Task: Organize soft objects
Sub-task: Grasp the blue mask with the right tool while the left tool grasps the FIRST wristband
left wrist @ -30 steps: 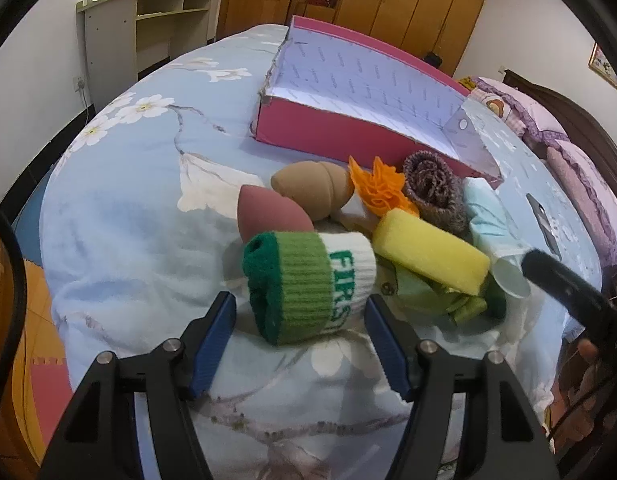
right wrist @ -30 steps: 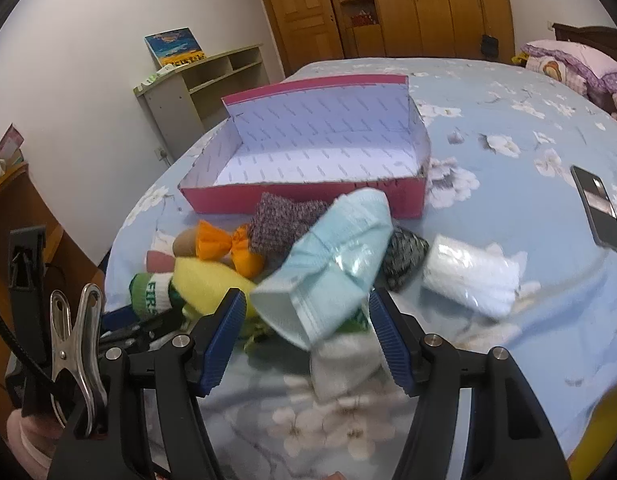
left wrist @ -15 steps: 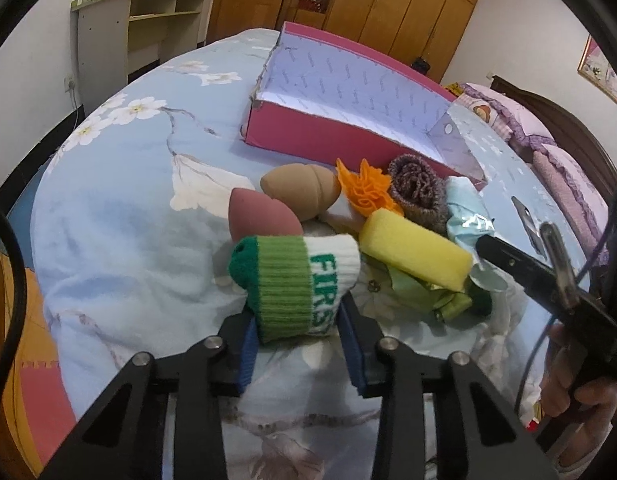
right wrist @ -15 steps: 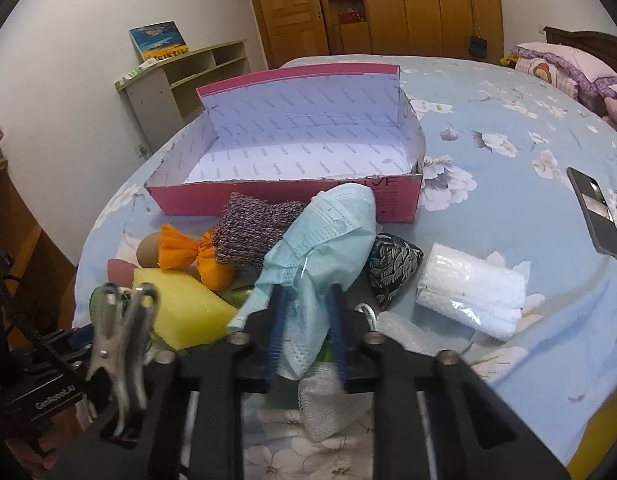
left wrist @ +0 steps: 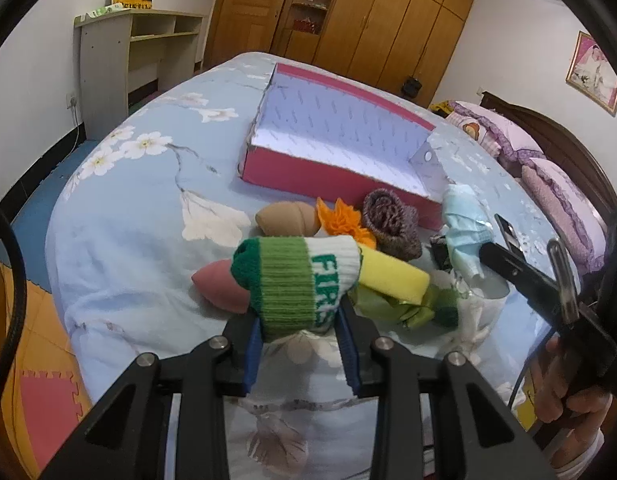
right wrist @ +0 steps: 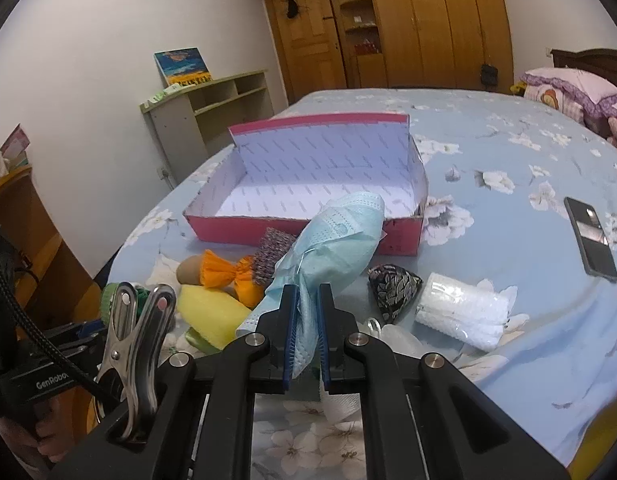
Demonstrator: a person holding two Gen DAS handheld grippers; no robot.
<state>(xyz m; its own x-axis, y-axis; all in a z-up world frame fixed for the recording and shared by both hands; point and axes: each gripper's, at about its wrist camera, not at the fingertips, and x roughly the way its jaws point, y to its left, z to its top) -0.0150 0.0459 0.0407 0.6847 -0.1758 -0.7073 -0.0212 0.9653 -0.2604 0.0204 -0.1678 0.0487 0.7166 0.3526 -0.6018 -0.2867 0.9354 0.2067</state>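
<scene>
A rolled green and white sock (left wrist: 296, 276) is lifted a little above the bed, and my left gripper (left wrist: 300, 320) is closing with its blue pads pressed on both sides of it. In the right wrist view my right gripper (right wrist: 307, 296) is closing too, its pads pinching a pale blue face mask pack (right wrist: 336, 236) that sticks up between them. The open pink box (right wrist: 236, 228) lies just beyond the pile, with nothing inside. A yellow sponge (left wrist: 392, 276), orange scrunchie (left wrist: 342, 220), tan sponge (left wrist: 286, 218), pink sponge (left wrist: 222, 286) and knitted roll (left wrist: 390, 216) lie on the bed.
A white wrapped roll (right wrist: 460, 312), a dark patterned pouch (right wrist: 392, 284) and a phone (right wrist: 590, 236) lie on the floral bedspread to the right. The bed's edge falls away at the near left. A shelf unit (right wrist: 212, 108) and wardrobes stand along the walls.
Both grippers went from wide open to closed, the left on the sock, the right on the mask pack. The left one has lifted the sock up off the bed.
</scene>
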